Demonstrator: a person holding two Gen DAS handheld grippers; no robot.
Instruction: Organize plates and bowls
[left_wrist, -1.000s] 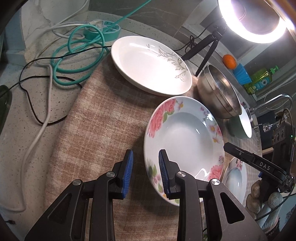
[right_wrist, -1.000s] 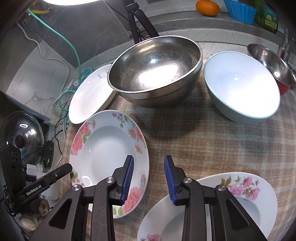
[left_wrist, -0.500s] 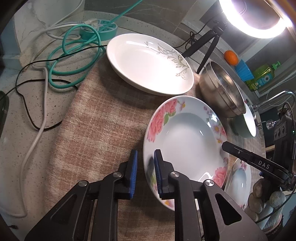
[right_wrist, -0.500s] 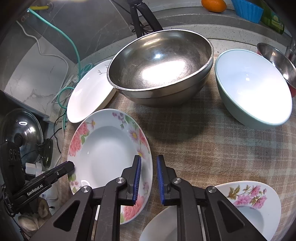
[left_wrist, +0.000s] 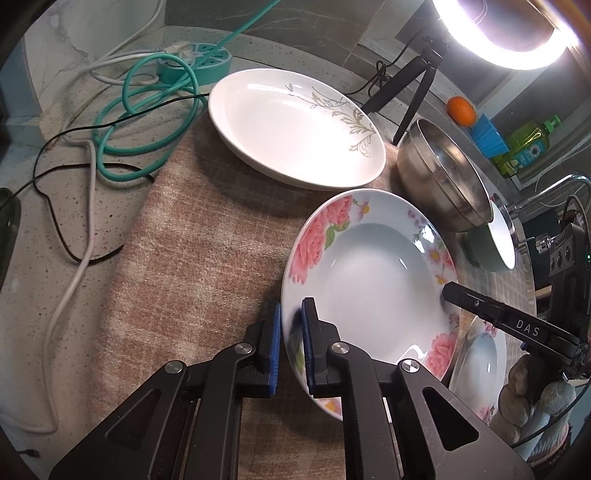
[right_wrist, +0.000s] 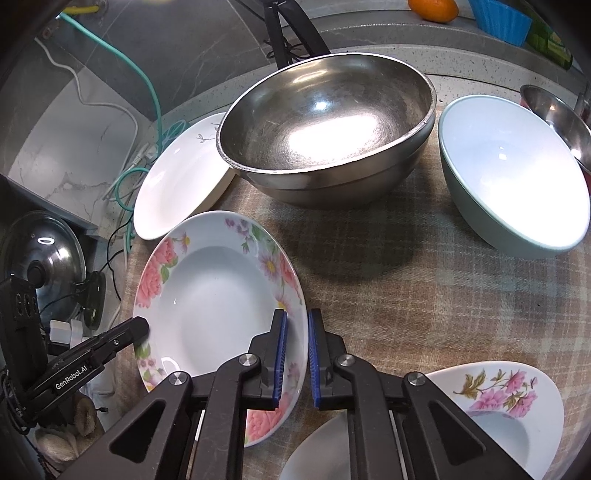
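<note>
Porcelain: rose-pattern plate sits on the checked cloth, between the leaf-print white plate and a second floral plate, in front of the steel bowl.
Left gripper: jaws narrow, clamped on the plate's near rim, one blue pad either side.
Right gripper: same story on the opposite rim, jaws narrow, rim between the pads.
Lift state: plate looks slightly tilted; can't tell if it's clear of the cloth.
Other dishes: pale green bowl right of the steel bowl, well apart from the held plate.
Risk 1: both grips are only on the thin glazed edge. Uneven lift between the two hands could make the rim slide out of one pad pair.
Risk 2: if one side lets go, the plate swings down onto the second floral plate or the cloth, so chip risk.
Risk 3: the leaf-print plate and steel bowl are close, and a sideways carry could clip either rim.
Change vs 1.0 s ago: both jaw pairs stood wide with nothing between them, near the plate.
Change vs 0.5 s ago: jaws were closing over the rim; now they're fully seated on it. Other dishes unmoved.
</note>
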